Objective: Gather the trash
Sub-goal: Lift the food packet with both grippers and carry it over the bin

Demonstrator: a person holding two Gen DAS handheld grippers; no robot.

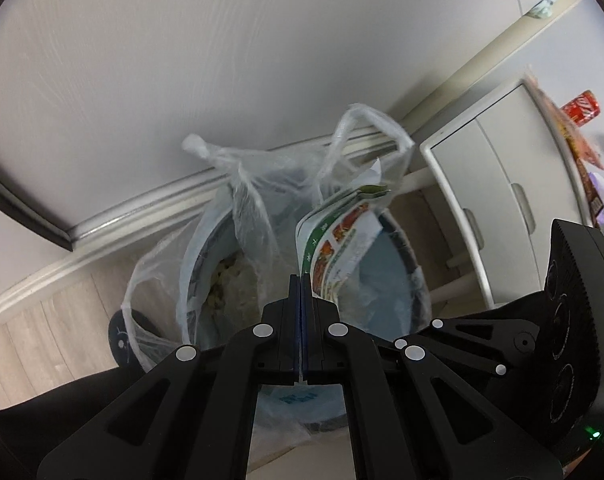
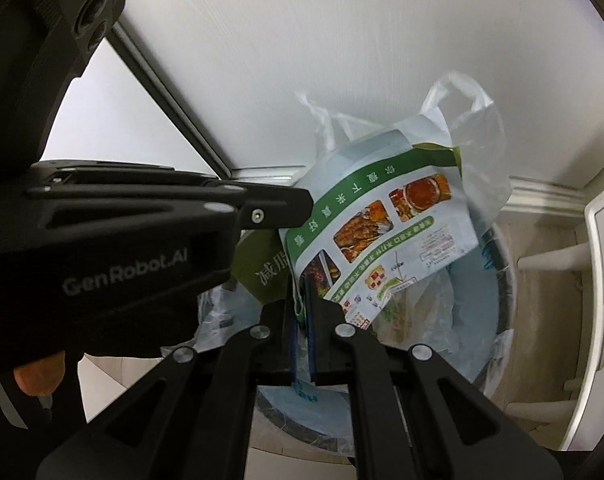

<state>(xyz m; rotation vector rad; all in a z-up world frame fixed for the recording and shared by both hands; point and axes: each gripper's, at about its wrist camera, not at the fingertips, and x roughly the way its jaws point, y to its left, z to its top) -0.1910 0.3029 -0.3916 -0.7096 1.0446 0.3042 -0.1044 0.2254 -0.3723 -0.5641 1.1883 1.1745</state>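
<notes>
A bundle of printed flyers (image 1: 337,248) with a green band and food photos hangs over a round bin (image 1: 405,268) lined in pale blue. My left gripper (image 1: 302,280) is shut, its tips pinching the bundle's edge. My right gripper (image 2: 302,296) is shut on the lower edge of the flyers (image 2: 381,232), above the bin (image 2: 501,280). In the right wrist view the left gripper (image 2: 298,202) reaches in from the left to the bundle's top corner. A clear plastic bag (image 1: 242,200) with knotted handles stands in the bin; its handles (image 2: 473,132) rise behind the flyers.
A white cabinet (image 1: 493,184) stands right of the bin, with a red cola can (image 1: 581,106) and snack wrappers (image 1: 577,144) on top. A white wall and baseboard (image 1: 142,208) run behind the bin. Wood floor (image 1: 42,320) lies to its left. A person's fingers (image 2: 38,380) hold the left gripper.
</notes>
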